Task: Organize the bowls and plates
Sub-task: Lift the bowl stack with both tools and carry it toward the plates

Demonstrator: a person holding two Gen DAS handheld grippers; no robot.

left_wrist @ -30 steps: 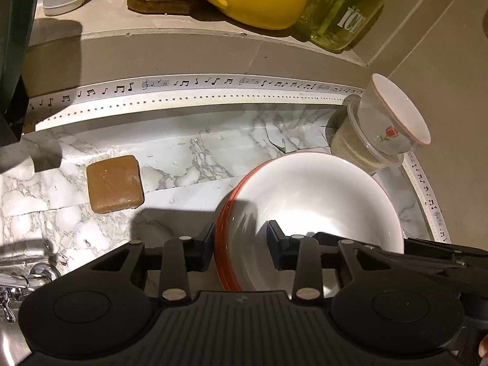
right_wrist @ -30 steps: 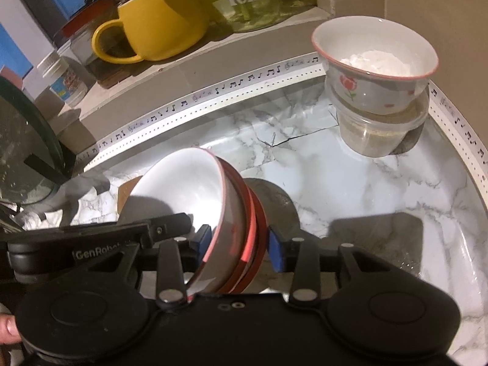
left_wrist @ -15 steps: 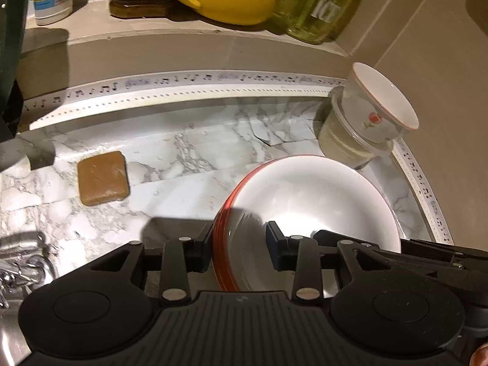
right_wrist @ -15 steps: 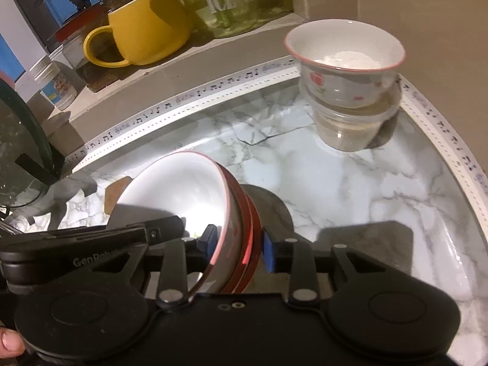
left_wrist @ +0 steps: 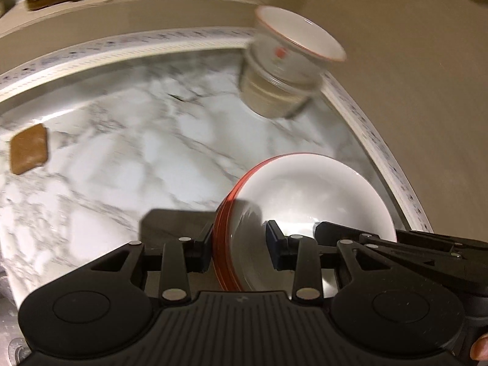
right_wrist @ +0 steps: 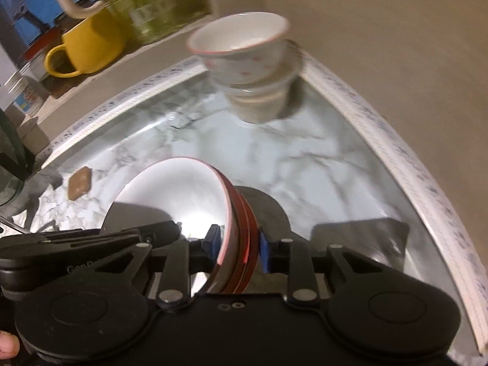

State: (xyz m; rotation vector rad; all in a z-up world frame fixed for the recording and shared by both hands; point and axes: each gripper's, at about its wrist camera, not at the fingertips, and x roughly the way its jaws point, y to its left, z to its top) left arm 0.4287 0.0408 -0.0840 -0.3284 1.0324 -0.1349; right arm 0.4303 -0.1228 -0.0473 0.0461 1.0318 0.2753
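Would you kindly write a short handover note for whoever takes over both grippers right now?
Left gripper: shut on the near rim of the stacked red bowls.
Right gripper: its jaws have just been closing on the opposite rim of the same stack; now shut on it.
Stack: held between both grippers above the marble counter, near the corner.
Small flowered bowl: sits on a plastic tub in the corner.
Done: red bowls nested and gripped.
Left: set the stack down, probably by the corner; keep clear of the small bowl.
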